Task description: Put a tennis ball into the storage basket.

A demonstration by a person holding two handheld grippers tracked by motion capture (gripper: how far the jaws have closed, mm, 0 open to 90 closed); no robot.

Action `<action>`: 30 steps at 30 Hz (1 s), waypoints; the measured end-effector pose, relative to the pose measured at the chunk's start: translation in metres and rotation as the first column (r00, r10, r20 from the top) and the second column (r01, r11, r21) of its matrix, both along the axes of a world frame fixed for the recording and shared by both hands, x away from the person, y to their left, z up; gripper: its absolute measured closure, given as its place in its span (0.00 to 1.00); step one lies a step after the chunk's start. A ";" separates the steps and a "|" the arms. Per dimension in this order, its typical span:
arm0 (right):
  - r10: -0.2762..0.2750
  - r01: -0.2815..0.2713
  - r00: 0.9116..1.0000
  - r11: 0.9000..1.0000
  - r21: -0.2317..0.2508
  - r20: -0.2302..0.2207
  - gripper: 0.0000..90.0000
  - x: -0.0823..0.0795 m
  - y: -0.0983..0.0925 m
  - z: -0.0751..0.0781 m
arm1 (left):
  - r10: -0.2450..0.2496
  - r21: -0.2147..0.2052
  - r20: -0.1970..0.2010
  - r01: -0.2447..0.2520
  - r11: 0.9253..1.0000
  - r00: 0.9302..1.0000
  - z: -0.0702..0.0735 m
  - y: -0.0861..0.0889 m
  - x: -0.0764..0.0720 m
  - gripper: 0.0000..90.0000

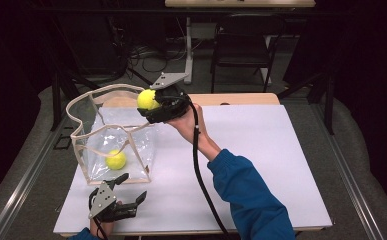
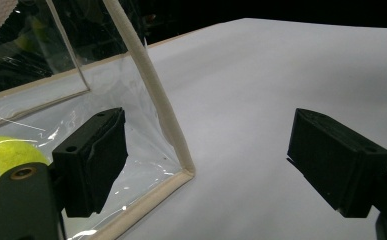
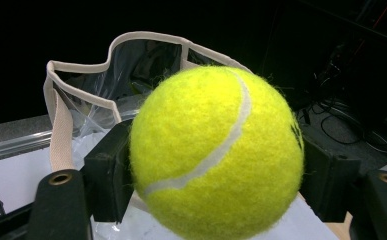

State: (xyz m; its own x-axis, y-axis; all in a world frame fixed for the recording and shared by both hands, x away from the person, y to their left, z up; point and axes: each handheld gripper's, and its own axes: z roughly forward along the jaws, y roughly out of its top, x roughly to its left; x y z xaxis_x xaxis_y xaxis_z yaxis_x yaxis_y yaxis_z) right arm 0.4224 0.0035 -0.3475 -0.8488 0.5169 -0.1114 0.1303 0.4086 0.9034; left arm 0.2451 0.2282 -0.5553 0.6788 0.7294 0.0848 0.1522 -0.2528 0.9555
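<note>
A yellow tennis ball (image 1: 146,99) (image 3: 216,150) is clamped between the jaws of my right gripper (image 1: 151,106) (image 3: 216,170), held in the air over the right rim of a clear plastic bag (image 1: 112,134) with beige trim. A second tennis ball (image 1: 116,160) (image 2: 3,160) lies on the bag's floor. My left gripper (image 1: 133,187) (image 2: 206,160) rests low on the white table near the bag's front right corner (image 2: 183,170), its jaws spread wide with nothing between them.
The white table top (image 1: 261,150) stretches bare to the right of the bag. A black cable (image 1: 198,165) trails from the right gripper along the blue sleeve (image 1: 251,195). Chairs and table legs (image 1: 241,45) stand in the dark behind.
</note>
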 end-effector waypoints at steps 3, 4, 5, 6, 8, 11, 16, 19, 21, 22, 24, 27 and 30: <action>0.003 -0.003 1.000 1.000 -0.001 0.000 0.30 -0.001 0.002 0.000 | 0.002 -0.002 0.003 -0.002 1.000 1.000 0.000 0.000 0.000 0.18; 0.006 -0.006 1.000 1.000 0.000 0.001 0.30 -0.001 0.003 0.000 | 0.001 -0.001 0.003 -0.001 1.000 1.000 0.000 0.000 0.000 0.18; 0.007 -0.007 1.000 1.000 -0.001 0.000 0.30 -0.001 0.004 0.000 | 0.000 -0.001 -0.001 0.000 1.000 1.000 0.000 0.000 0.000 0.18; 0.008 -0.008 1.000 1.000 -0.002 -0.001 0.30 -0.001 0.005 0.000 | -0.001 0.000 0.000 0.001 1.000 1.000 0.000 0.000 0.000 0.18; 0.010 -0.010 1.000 1.000 -0.005 -0.002 0.30 -0.001 0.007 0.000 | -0.001 0.001 0.000 0.001 1.000 1.000 0.000 0.000 0.000 0.18; 0.012 -0.012 1.000 1.000 -0.012 -0.004 0.30 -0.002 0.010 -0.001 | 0.000 0.001 0.000 0.000 1.000 1.000 0.000 0.001 0.000 0.18; 0.017 -0.017 1.000 1.000 -0.018 -0.001 0.30 -0.002 0.013 -0.001 | -0.001 0.005 0.002 0.001 1.000 1.000 0.000 0.000 0.000 0.18; 0.015 -0.016 1.000 1.000 -0.023 -0.005 0.30 -0.002 0.014 -0.001 | -0.001 0.006 0.002 0.001 1.000 1.000 0.000 0.000 0.000 0.18; 0.019 -0.019 1.000 1.000 -0.025 -0.005 0.30 -0.001 0.015 -0.002 | -0.001 0.005 0.002 0.001 1.000 1.000 0.000 0.000 0.000 0.18; 0.017 -0.017 1.000 0.999 -0.028 -0.007 0.30 -0.001 0.016 -0.002 | 0.000 0.005 0.003 0.000 1.000 1.000 0.000 0.000 0.000 0.18; 0.018 -0.018 1.000 0.999 -0.032 -0.011 0.30 -0.001 0.017 -0.002 | -0.003 0.005 0.001 0.003 1.000 1.000 0.000 0.001 0.000 0.18; 0.019 -0.019 1.000 0.999 -0.039 -0.013 0.30 0.001 0.019 -0.003 | -0.001 0.004 0.000 0.001 1.000 1.000 0.000 0.000 0.000 0.18; 0.018 -0.018 1.000 0.999 -0.041 -0.018 0.30 0.001 0.021 -0.003 | -0.001 0.004 0.000 0.001 1.000 1.000 0.000 0.000 0.000 0.18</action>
State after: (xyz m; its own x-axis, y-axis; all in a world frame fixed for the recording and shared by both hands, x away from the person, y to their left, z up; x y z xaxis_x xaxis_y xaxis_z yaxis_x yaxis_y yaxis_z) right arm 0.4239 0.0241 -0.3505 -0.8599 0.4967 -0.1175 0.1382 0.4481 0.8833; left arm 0.2452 0.2285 -0.5553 0.6795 0.7285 0.0876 0.1522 -0.2567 0.9544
